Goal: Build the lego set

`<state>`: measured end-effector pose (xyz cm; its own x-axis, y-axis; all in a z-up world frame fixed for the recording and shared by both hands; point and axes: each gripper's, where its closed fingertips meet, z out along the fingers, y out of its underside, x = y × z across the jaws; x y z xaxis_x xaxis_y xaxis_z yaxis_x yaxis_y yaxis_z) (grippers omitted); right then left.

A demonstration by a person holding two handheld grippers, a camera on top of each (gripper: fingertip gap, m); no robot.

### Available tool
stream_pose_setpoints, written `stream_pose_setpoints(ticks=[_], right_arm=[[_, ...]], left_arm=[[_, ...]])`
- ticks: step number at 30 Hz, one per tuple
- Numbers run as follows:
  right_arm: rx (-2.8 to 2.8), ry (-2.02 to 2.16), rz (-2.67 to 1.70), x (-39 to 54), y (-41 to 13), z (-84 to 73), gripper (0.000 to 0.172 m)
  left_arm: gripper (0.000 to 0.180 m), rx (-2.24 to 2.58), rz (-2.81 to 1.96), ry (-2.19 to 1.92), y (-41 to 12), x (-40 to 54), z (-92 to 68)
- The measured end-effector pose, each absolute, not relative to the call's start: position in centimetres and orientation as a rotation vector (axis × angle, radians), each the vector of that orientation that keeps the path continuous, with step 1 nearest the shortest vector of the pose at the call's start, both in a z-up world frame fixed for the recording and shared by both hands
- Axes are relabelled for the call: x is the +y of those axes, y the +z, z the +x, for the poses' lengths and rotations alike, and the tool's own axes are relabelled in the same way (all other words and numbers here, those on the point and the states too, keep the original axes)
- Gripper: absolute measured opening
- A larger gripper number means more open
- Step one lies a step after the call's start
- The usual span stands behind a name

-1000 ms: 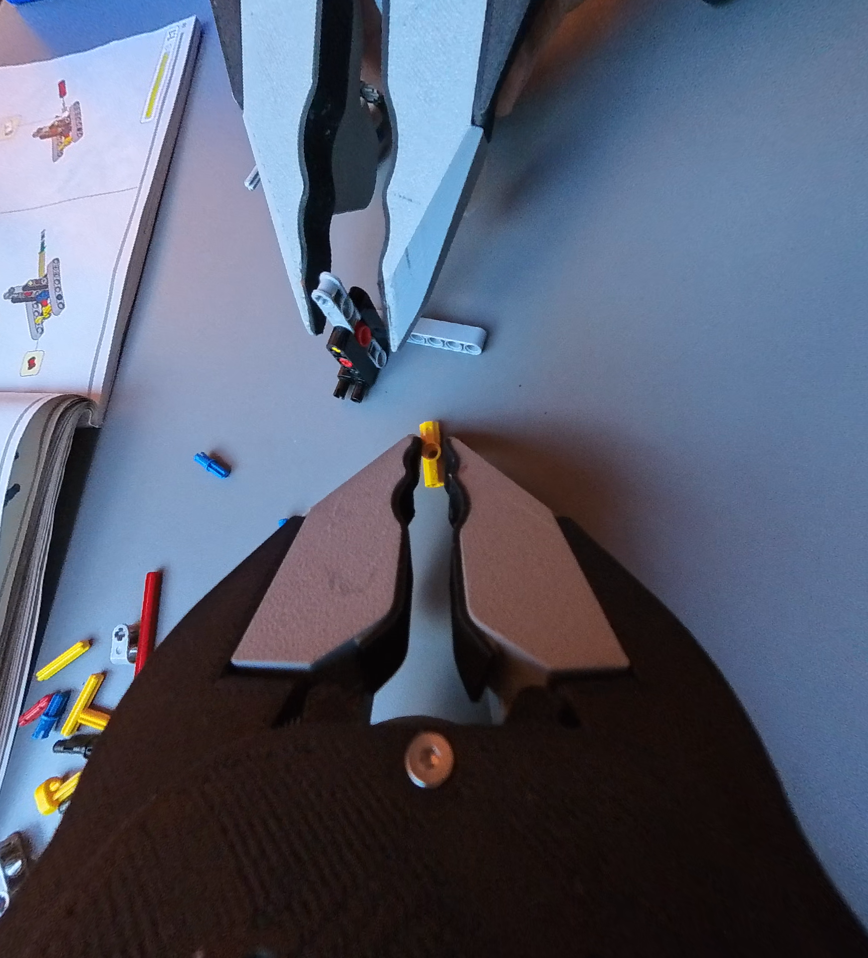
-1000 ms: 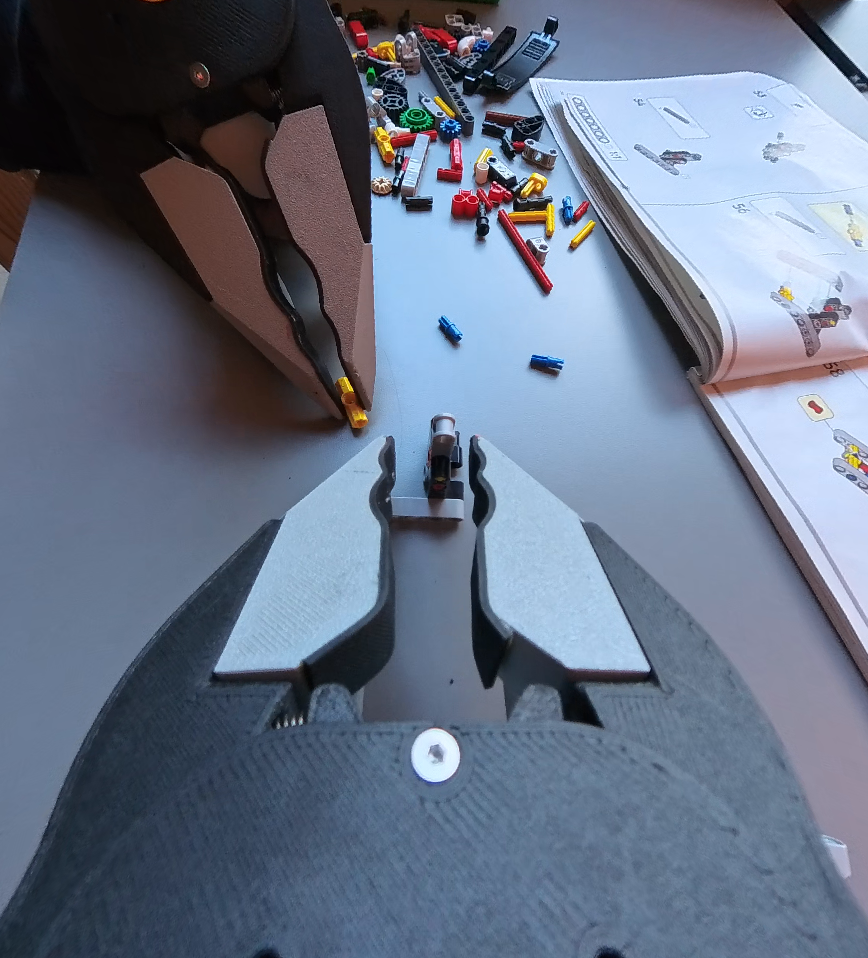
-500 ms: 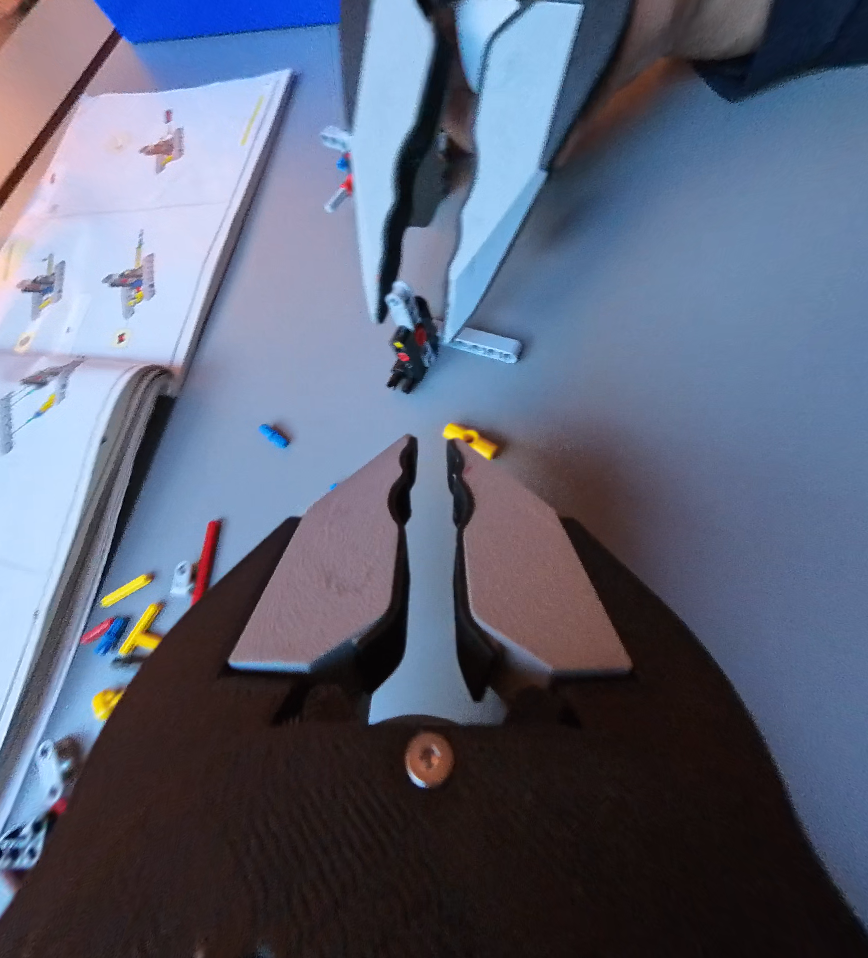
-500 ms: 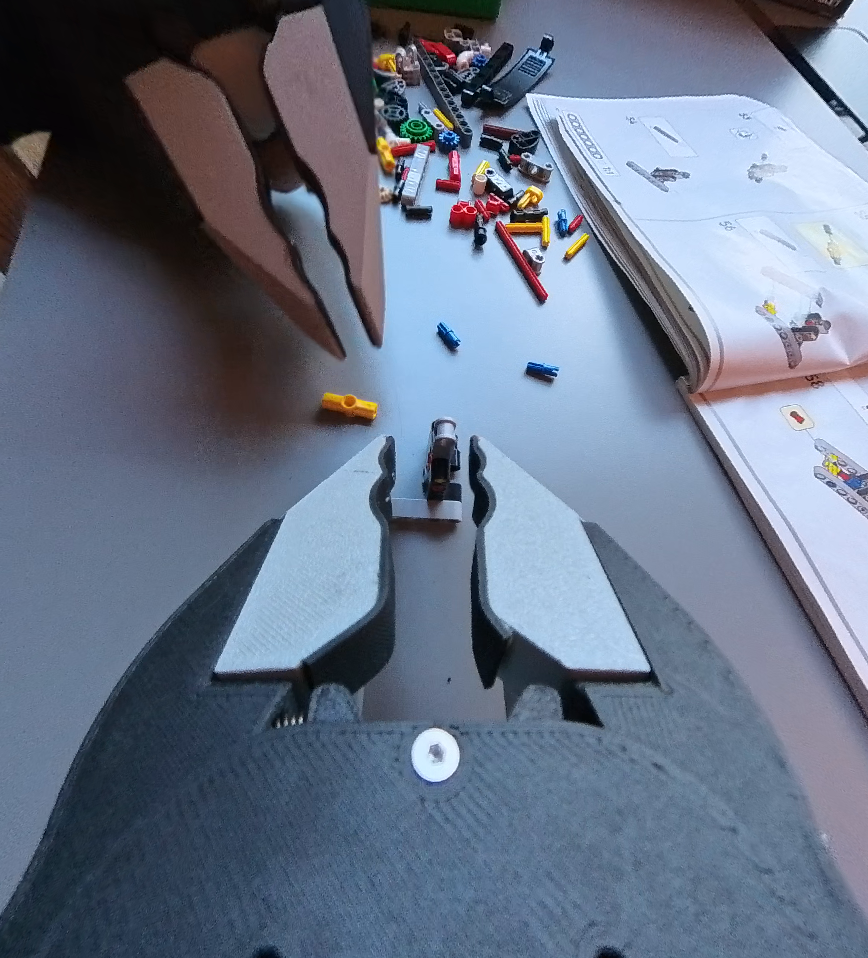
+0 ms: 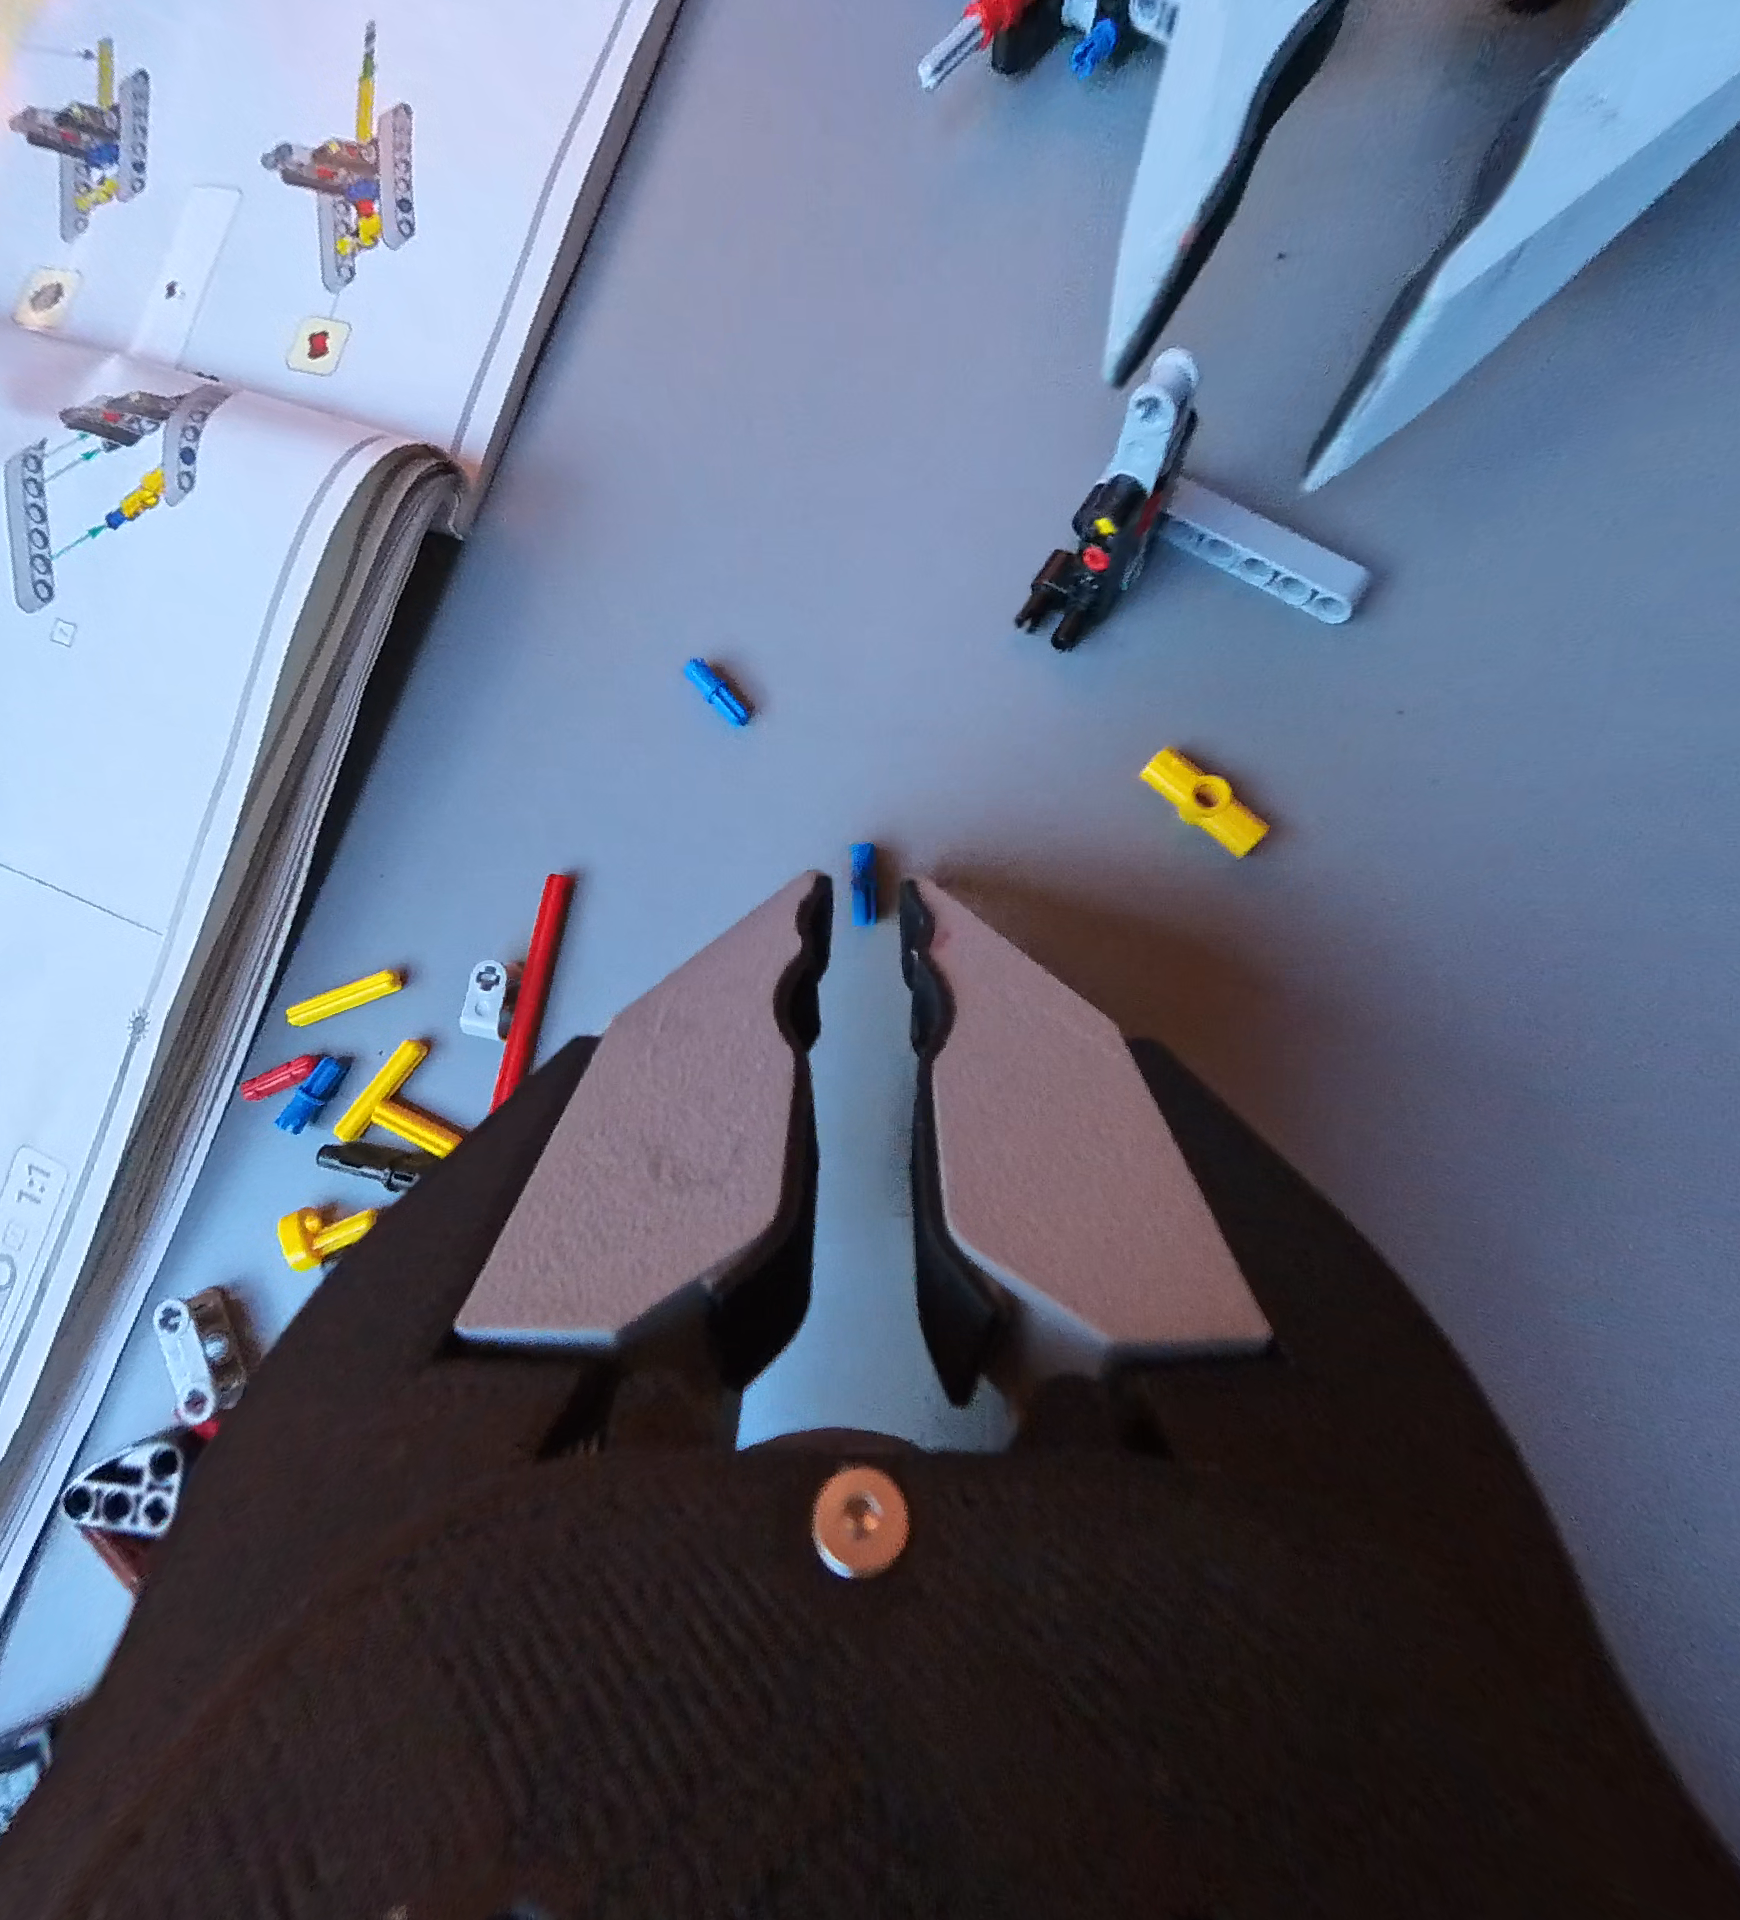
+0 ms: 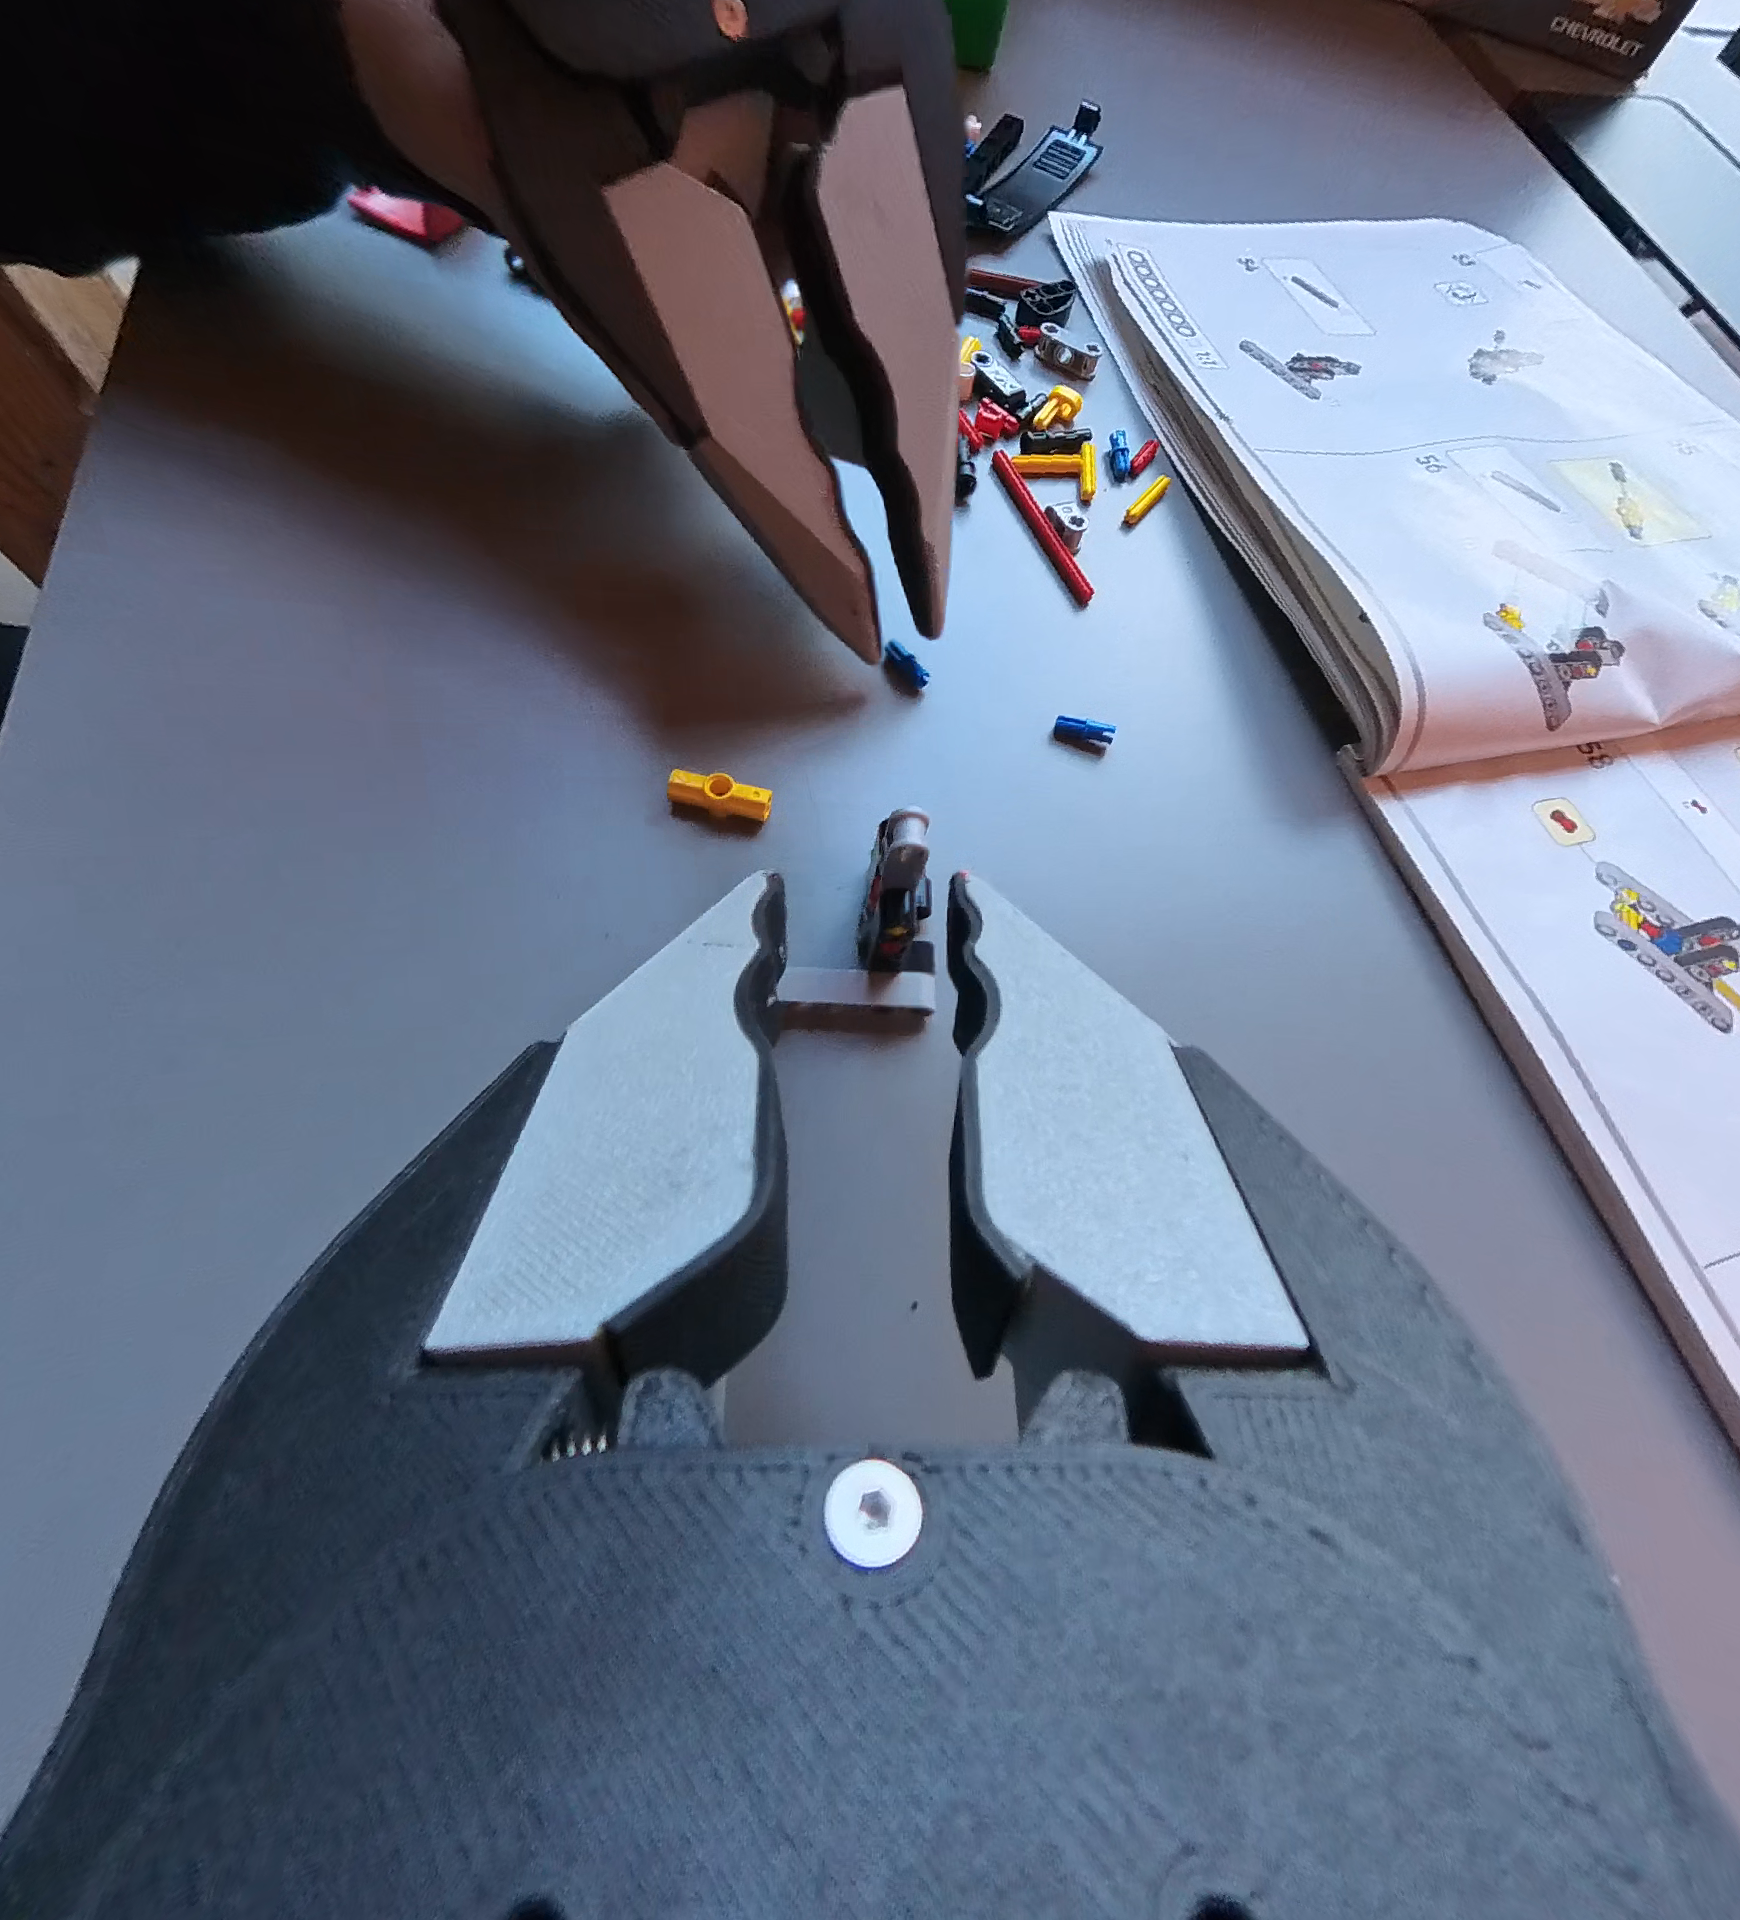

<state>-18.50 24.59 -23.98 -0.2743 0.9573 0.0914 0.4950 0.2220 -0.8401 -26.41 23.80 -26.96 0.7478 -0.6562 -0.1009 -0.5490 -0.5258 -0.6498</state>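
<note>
**benchwatcher:** Grey desk (image 6: 346, 935), instruction booklet (image 6: 1468, 436) lying open along one side, loose building-toy bits scattered next to it. The left tool (image 5: 864, 894) hung tip-down over a small blue pin (image 5: 862, 881), fingers a little apart with the pin in the gap, no pad pressing on it as far as I could see. A yellow connector (image 5: 1204, 800) lay loose on the desk nearby, a second blue pin (image 5: 717, 691) further off.

**gearhead_22:** And the right one?

**benchwatcher:** The right tool (image 6: 864, 914) was spread open around a small black and grey assembly (image 6: 895, 904) sitting on the desk, clear gaps to both pads, so nothing gripped. My guess: that pin's hard, light, slick plastic and would roll or squirt out, so pinch it across the middle. The assembly looked stiff but might pop apart; the flat grey beam (image 6: 855, 1003) seemed the safest hold.
</note>
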Motion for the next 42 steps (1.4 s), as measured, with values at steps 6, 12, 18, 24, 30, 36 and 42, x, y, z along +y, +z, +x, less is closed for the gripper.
stream_pose_setpoints(ticks=[6, 12, 18, 24, 30, 36, 42], right_arm=[[-1.871, 0.959, -1.344, 24.5, -24.1, -18.3, 0.028], [-1.869, 0.972, -1.343, 24.5, -24.2, -18.4, 0.026], [-1.839, 1.022, -1.359, 24.9, -24.1, -18.5, 0.026], [-1.866, 1.019, -1.358, 24.8, -24.4, -18.5, 0.032], [-1.906, 0.948, -1.331, 24.5, -25.0, -18.5, 0.033], [-1.903, 0.943, -1.335, 24.6, -25.0, -18.6, 0.033], [-1.895, 0.946, -1.324, 24.7, -24.8, -18.5, 0.031]], left_arm=[[0.003, 0.91, -2.25, -0.277, -27.3, 23.7, -26.0], [0.002, 0.934, -2.199, -0.218, -27.3, 23.7, -25.9], [0.002, 0.97, -2.164, -0.173, -27.3, 23.7, -25.8], [0.002, 0.997, -2.152, -0.177, -27.3, 23.5, -25.5], [0.002, 0.999, -2.144, -0.168, -27.3, 23.5, -25.3], [0.002, 1.007, -2.132, -0.14, -27.3, 23.5, -25.2], [0.002, 1.007, -2.135, -0.147, -27.3, 23.5, -25.2]])
